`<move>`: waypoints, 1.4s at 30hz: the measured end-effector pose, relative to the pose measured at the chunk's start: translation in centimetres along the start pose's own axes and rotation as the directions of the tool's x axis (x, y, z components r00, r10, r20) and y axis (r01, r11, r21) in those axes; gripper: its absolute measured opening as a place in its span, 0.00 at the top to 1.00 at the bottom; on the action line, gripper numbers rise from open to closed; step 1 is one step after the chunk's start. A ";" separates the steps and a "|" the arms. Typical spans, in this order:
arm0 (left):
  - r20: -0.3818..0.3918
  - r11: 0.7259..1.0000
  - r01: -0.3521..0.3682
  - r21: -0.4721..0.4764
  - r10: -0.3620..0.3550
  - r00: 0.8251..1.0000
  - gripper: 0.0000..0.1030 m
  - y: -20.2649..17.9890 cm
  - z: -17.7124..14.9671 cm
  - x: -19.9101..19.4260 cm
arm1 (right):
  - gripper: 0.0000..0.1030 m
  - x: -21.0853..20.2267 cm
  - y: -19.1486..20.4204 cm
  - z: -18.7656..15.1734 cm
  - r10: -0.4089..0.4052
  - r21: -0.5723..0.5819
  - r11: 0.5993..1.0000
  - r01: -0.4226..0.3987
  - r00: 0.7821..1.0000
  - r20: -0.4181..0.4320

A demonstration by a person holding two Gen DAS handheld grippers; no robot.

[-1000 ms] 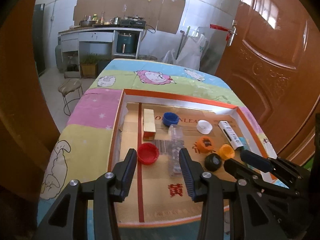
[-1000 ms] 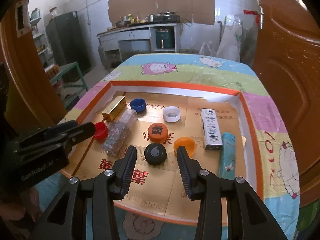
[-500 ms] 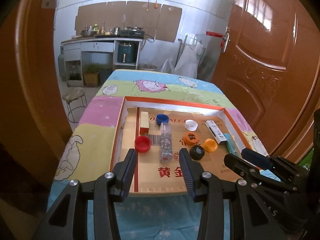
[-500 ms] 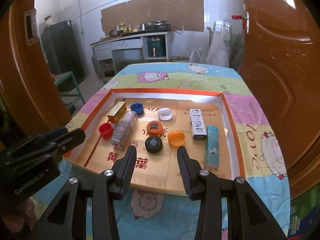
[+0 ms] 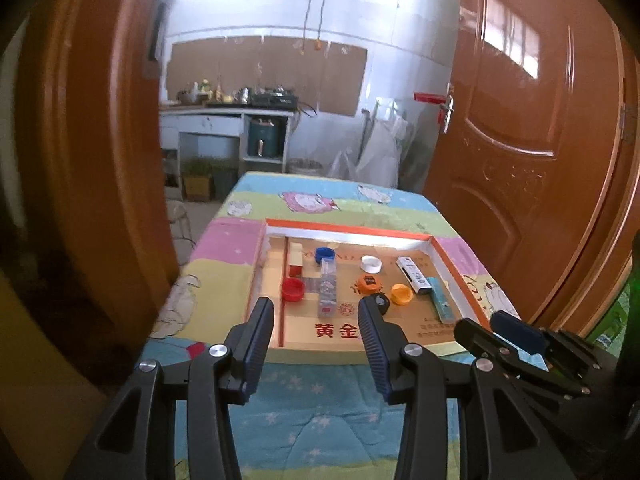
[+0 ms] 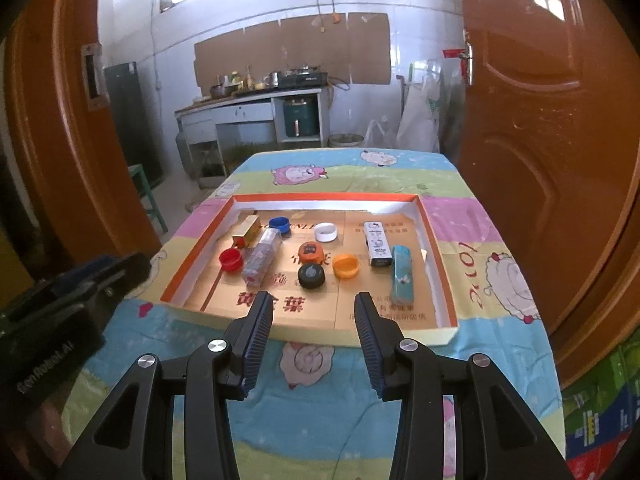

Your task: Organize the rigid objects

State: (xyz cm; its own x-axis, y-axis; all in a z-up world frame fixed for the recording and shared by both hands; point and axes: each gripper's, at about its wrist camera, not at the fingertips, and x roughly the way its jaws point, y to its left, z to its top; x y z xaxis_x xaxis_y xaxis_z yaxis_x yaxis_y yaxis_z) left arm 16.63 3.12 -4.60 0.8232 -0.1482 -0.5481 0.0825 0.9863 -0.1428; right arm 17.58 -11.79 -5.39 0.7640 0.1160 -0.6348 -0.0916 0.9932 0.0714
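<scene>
An orange-rimmed cardboard tray (image 6: 436, 264) lies on the table (image 6: 500, 344). It holds a gold box (image 6: 247, 230), a clear plastic box (image 6: 261, 255), red (image 6: 231, 259), blue (image 6: 279, 224), white (image 6: 325, 232), orange (image 6: 345, 265) and black (image 6: 311, 275) caps, an orange printed lid (image 6: 311, 251), a white remote (image 6: 377, 243) and a teal box (image 6: 401, 273). The tray also shows in the left wrist view (image 5: 448, 280). My left gripper (image 5: 316, 322) and right gripper (image 6: 313, 314) are both open and empty, held back from the tray's near edge.
The table wears a colourful cartoon cloth. Brown doors stand at the left (image 6: 52, 128) and right (image 6: 540, 140). A kitchen counter (image 6: 256, 104) and a green stool (image 6: 150, 196) are at the back. Green crates (image 6: 600, 420) sit at the lower right.
Both grippers have pulled back and up from the tray, which now looks smaller and farther. The objects in the tray have not moved. Both jaws stay open.
</scene>
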 end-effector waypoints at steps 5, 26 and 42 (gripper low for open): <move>0.051 0.999 -0.035 -0.002 0.035 0.998 0.58 -0.2 -0.7 -2.9 | 0.58 -2.9 0.8 -0.8 -0.015 -0.007 1.000 0.015 0.999 0.037; 0.150 0.997 -0.060 0.057 0.051 0.987 0.58 -3.4 -4.0 -12.1 | 0.57 -12.0 2.0 -3.8 -0.039 -0.009 0.999 0.041 0.989 0.144; 0.176 0.994 -0.086 0.073 0.072 0.982 0.58 -4.2 -4.8 -14.8 | 0.57 -15.8 3.3 -5.2 -0.088 -0.013 0.996 0.092 0.976 0.197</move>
State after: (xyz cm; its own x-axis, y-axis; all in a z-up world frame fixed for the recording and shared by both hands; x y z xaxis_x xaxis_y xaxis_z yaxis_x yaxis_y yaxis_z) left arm 1.35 0.80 0.14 0.9128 -0.0616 -0.4037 0.0519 0.9980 -0.0351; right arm 1.84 -10.37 0.90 0.8800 0.0270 -0.4741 -0.0290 0.9996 0.0030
